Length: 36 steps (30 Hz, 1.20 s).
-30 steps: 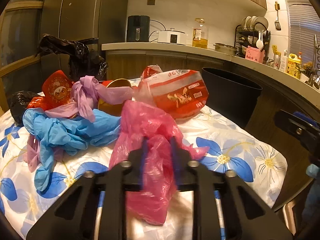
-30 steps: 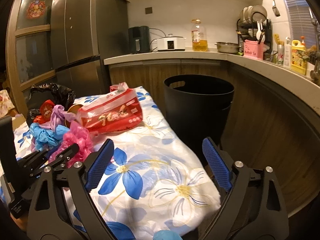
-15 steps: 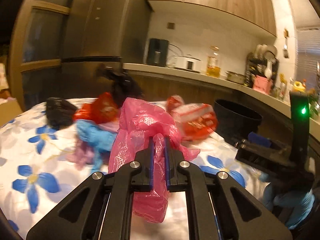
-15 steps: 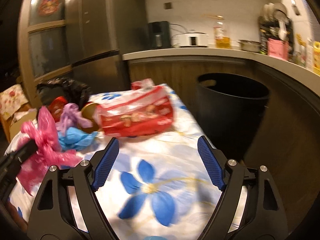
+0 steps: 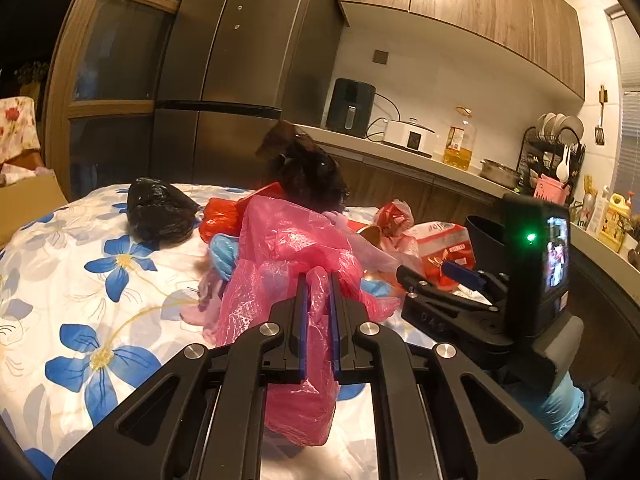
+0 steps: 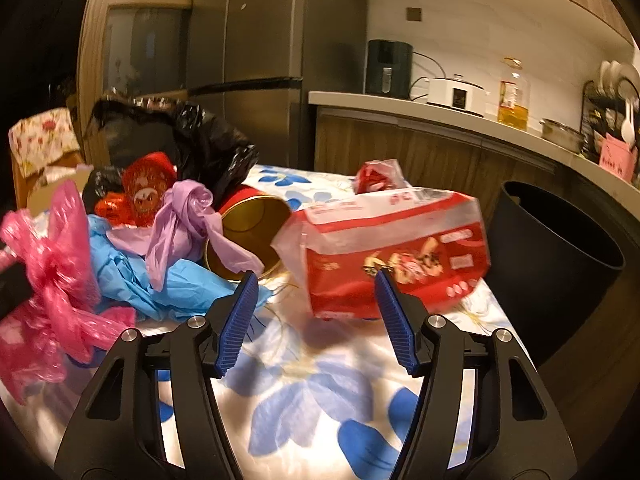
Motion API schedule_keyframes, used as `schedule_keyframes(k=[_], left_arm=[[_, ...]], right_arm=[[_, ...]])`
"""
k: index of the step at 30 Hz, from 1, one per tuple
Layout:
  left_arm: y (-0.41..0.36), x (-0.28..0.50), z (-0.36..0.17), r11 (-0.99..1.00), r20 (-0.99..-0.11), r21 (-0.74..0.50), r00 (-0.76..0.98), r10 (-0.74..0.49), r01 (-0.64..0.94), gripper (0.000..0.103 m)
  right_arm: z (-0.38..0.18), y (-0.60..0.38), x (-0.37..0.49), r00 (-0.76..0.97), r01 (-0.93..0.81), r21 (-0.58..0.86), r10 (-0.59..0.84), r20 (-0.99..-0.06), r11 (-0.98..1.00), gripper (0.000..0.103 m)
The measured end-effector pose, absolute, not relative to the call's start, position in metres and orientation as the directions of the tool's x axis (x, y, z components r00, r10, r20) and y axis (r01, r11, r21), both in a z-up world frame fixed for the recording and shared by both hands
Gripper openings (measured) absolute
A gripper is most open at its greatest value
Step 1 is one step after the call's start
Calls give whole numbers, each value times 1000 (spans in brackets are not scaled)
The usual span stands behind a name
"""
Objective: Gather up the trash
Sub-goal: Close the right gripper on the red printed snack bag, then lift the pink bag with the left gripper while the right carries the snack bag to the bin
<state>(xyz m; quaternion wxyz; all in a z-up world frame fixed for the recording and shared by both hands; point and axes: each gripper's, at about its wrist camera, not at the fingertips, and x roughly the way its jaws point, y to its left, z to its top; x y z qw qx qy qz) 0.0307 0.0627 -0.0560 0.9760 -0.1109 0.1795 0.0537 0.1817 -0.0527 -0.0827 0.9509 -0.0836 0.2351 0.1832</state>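
Pink plastic bag (image 5: 288, 264) bunches between the blue pads of the left gripper (image 5: 318, 280), whose fingers are clenched on it, so it hangs clear above the flowered tablecloth (image 5: 80, 280). In the right wrist view the same bag shows at nine o'clock. The right gripper (image 6: 314, 280) has its jaws closing with nothing between them, the tips just short of a red and white wrapper (image 6: 392, 248) at one o'clock. A gold-lined can (image 6: 248, 236) lies on its side at eleven o'clock, touching a lilac bag (image 6: 180, 220) and a blue bag (image 6: 160, 280). Behind them sits a black bag (image 6: 192, 140). A black bin (image 6: 552, 264) stands beside the table at three o'clock.
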Motion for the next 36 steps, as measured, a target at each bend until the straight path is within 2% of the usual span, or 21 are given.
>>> schedule_keyframes(k=[4, 6, 12, 17, 25, 36], left_arm=[[68, 35, -59, 967, -370, -208, 927, 59, -145, 9], [69, 37, -60, 966, -376, -217, 925, 53, -144, 9], [72, 40, -62, 963, -383, -227, 922, 51, -147, 9], [70, 42, -61, 963, -389, -224, 920, 51, -149, 9], [66, 47, -53, 963, -403, -216, 913, 65, -164, 9], [24, 57, -21, 980, -369, -163, 928, 47, -115, 9]], right_arm=[[-86, -44, 191, 810, -386, -81, 295, -506, 919, 41], [-89, -42, 195, 800, -388, -81, 292, -524, 918, 28], [-92, -44, 199, 782, -404, -59, 311, -540, 913, 9], [-85, -50, 195, 787, -416, -54, 330, -521, 908, 4], [-61, -75, 172, 806, -412, -31, 349, -478, 911, 4], [-26, -128, 144, 839, -398, 13, 370, -400, 917, 3]])
